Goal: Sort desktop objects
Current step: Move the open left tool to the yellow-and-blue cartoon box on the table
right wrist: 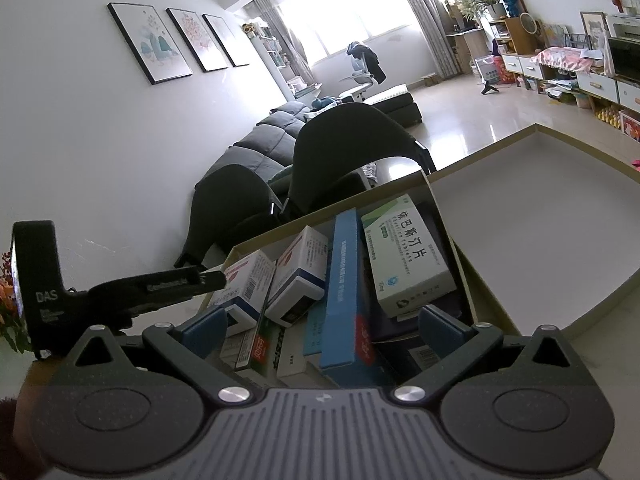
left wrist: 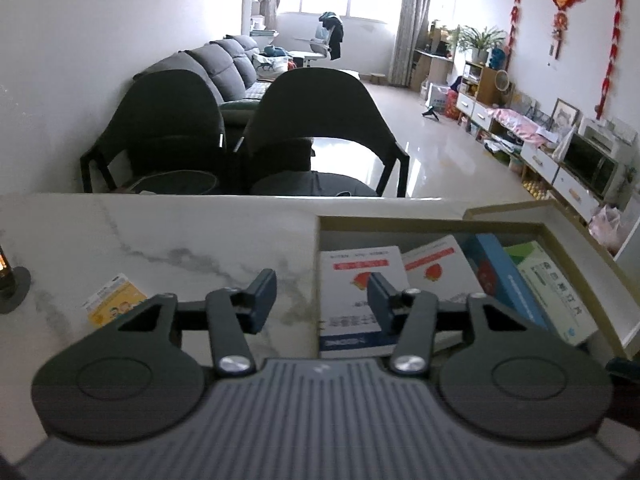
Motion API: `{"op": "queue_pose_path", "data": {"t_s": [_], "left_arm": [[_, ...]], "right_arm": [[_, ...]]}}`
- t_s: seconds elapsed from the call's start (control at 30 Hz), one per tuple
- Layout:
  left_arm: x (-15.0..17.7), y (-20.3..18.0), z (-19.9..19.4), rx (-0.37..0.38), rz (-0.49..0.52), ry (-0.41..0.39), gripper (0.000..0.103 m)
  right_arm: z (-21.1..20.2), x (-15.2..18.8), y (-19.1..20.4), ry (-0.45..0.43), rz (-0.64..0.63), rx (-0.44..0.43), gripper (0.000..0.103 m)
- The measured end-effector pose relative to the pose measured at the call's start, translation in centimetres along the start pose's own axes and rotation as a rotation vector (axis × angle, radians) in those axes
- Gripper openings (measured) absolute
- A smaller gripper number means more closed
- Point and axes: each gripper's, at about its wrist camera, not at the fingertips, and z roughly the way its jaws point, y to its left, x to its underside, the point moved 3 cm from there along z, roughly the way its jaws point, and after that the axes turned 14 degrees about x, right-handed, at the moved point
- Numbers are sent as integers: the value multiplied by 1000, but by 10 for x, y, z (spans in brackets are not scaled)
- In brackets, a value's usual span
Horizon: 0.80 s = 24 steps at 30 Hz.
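Note:
My left gripper (left wrist: 322, 300) hovers low over the marble table (left wrist: 160, 240), straddling the left wall of an open cardboard box (left wrist: 400, 222). Its jaws are closing a little and nothing is between them. A small yellow and white medicine box (left wrist: 114, 300) lies on the table to its left. Inside the cardboard box lie two white and red boxes (left wrist: 360, 276), a blue box (left wrist: 504, 276) and a green and white box (left wrist: 556, 292). My right gripper (right wrist: 322, 330) is open just above the same pile, over the long blue box (right wrist: 344, 300), beside the green and white box (right wrist: 404, 252).
The cardboard box's white lid (right wrist: 540, 216) lies open to the right. Two dark chairs (left wrist: 320, 120) stand at the table's far edge. A black round base (left wrist: 12, 288) sits at the table's left. A black tool part (right wrist: 40, 284) juts in from the left.

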Motion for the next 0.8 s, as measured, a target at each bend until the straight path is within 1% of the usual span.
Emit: {"op": "queue_pose_path", "data": {"t_s": [0.07, 0.13, 0.23, 0.33, 0.43, 0.53, 0.63, 0.8], "left_arm": [[-2, 8, -5, 4, -21, -8, 61], [-5, 18, -10, -10, -44, -25, 68], [-9, 36, -16, -42, -80, -37, 68], [-11, 57, -19, -73, -139, -31, 69], [-10, 76, -18, -125, -186, -15, 76], [-4, 96, -11, -178, -247, 14, 78], [3, 115, -3, -229, -309, 43, 78], [18, 137, 11, -274, -421, 77, 78]], "right_arm": [[1, 0, 1, 1, -4, -1, 102], [2, 0, 3, 3, -8, -3, 102], [4, 0, 5, 4, -12, -4, 102], [6, 0, 6, 7, -13, -6, 102], [7, 0, 9, 9, -17, -10, 102], [9, 0, 11, 11, -22, -15, 102], [9, -1, 13, 10, -24, -22, 102], [11, -1, 15, 14, -28, -29, 102]]}}
